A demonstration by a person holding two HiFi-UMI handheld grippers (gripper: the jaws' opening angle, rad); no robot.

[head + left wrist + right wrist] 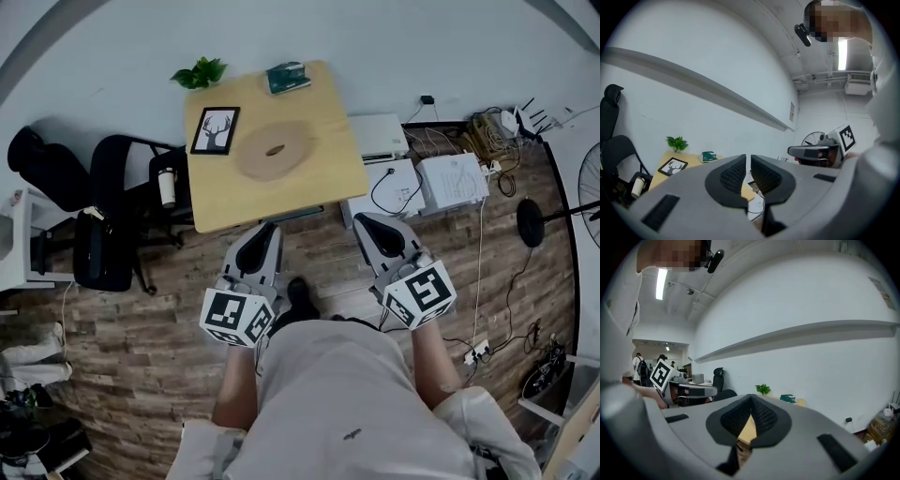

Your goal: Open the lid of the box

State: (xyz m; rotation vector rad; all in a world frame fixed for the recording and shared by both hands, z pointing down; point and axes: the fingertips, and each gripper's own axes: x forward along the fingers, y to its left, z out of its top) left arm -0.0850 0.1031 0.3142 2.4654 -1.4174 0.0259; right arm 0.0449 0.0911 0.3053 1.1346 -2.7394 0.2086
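A small green box [287, 77] lies at the far edge of the wooden table [309, 187], its lid down; it also shows far off as the green box [708, 156] and the green box [787, 398] in the two gripper views. My left gripper [269, 228] and right gripper [364, 221] hover side by side over the floor at the table's near edge, pointing toward it. The left gripper [748, 157] is shut with nothing between its pads. At the right gripper [751, 397] the tips meet and nothing is held.
On the table are a potted plant [199, 73], a framed deer picture [215, 129] and an oval wooden board [275, 150]. Black office chairs [103, 216] stand left of it. White boxes [450, 183], cables and a fan stand [534, 222] crowd the floor at right.
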